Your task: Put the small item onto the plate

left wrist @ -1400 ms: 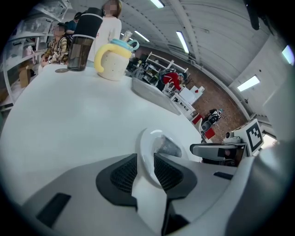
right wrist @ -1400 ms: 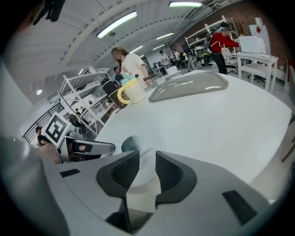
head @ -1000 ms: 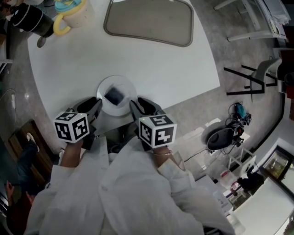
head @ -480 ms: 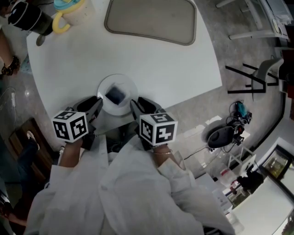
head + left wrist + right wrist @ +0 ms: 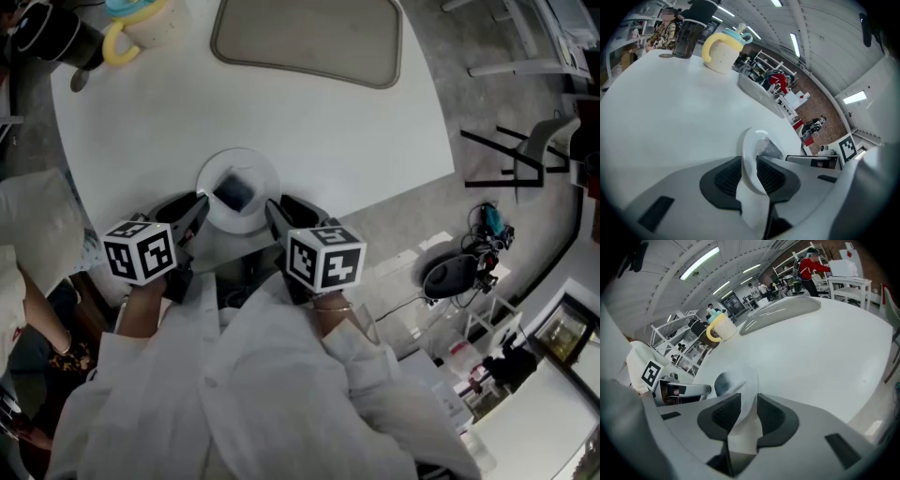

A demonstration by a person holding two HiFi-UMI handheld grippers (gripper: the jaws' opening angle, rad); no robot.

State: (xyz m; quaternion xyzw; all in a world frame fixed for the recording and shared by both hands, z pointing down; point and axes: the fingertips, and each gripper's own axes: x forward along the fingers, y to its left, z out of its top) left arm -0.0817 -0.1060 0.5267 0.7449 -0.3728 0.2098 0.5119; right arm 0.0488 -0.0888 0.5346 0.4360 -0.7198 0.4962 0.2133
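- Your left hand-held gripper (image 5: 195,217) and right hand-held gripper (image 5: 274,217) clamp opposite sides of the plate (image 5: 239,155), so only its far side is open to you.
- Beyond the plate, the desk (image 5: 328,141) is bare up to the tray (image 5: 309,42).
- The far left corner is crowded: a cup (image 5: 136,28) and a dark tumbler (image 5: 56,37) stand close together.
- The desk's right side is bare to its edge.
- A person in white (image 5: 33,225) stands just beside the left edge.
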